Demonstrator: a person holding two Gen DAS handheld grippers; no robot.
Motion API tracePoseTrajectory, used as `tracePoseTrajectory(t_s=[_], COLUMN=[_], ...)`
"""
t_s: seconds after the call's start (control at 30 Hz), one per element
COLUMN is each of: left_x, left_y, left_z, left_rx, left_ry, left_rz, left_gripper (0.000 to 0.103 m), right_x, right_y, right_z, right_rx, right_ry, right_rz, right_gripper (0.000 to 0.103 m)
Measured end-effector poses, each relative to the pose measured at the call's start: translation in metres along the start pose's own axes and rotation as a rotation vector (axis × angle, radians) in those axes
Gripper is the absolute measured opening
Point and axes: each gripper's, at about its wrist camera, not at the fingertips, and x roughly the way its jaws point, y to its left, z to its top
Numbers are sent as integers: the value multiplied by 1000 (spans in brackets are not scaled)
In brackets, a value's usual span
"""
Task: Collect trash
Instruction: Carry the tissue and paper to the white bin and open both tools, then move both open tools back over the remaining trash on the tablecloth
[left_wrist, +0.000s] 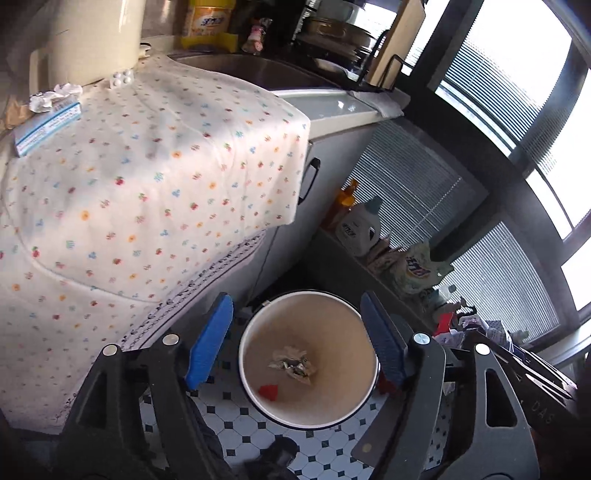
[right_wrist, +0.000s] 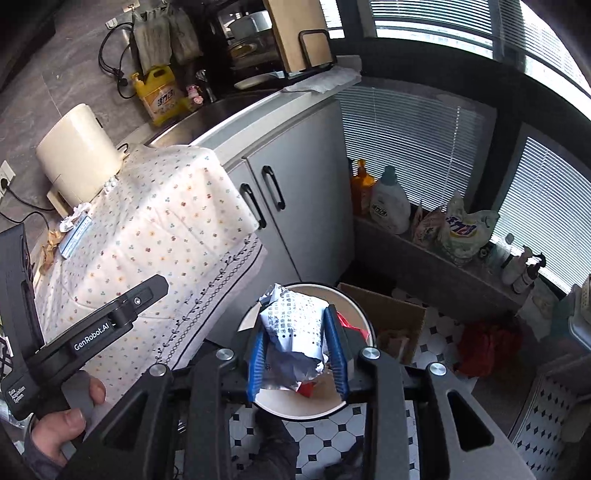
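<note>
A round cream bin (left_wrist: 332, 328) stands on the tiled floor below both grippers. Inside it lie a crumpled wrapper (left_wrist: 293, 365) and a small red scrap (left_wrist: 269, 391). My left gripper (left_wrist: 295, 297) hangs open over the bin's mouth, with nothing between its blue pads (left_wrist: 210, 339). In the right wrist view my right gripper (right_wrist: 295, 319) is shut on a crumpled white packet with blue print (right_wrist: 295, 325), held above the bin (right_wrist: 356, 301). On the cloth-covered counter (left_wrist: 147, 184) lie a crumpled tissue (left_wrist: 48, 98), a blue-and-white box (left_wrist: 48, 127) and a pill blister (left_wrist: 121, 78).
A cream kettle (right_wrist: 77, 151) stands at the back of the counter beside a sink (left_wrist: 258, 70). Grey cabinet doors (right_wrist: 295, 184) stand behind the bin and an open cardboard box (right_wrist: 391, 314) to its right. Detergent bottles (right_wrist: 389, 203) line the window ledge. A hand (right_wrist: 66, 424) holds the left gripper's handle.
</note>
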Motion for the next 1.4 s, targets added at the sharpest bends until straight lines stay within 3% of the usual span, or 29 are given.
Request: tracePoseTrajectory(t_s=[0.2, 0.37, 0.43, 0.6, 0.8, 1.27, 1.4], left_x=[-41, -72, -83, -108, -141, -197, -202], left_y=[31, 46, 54, 72, 110, 217, 242], left_z=[21, 36, 40, 54, 72, 88, 96], left_rx=[-33, -55, -73, -96, -136, -269, -287], left_ry=[-101, -173, -201, -262, -331, -440, -454], left_rz=[92, 131, 145, 187, 254, 376, 409], left_gripper=[76, 82, 85, 95, 97, 97, 97], right_x=[-8, -19, -24, -28, -28, 1, 14], right_y=[28, 48, 60, 94, 147, 273, 304], right_z=[14, 27, 34, 50, 66, 89, 93], right_rx=[-30, -50, -73, -112, -184, -299, -328], right_ry=[-41, -79, -97, -117, -147, -142, -125], right_rz=[63, 106, 125, 190, 252, 383, 395], right_gripper=[62, 70, 77, 81, 94, 95, 89])
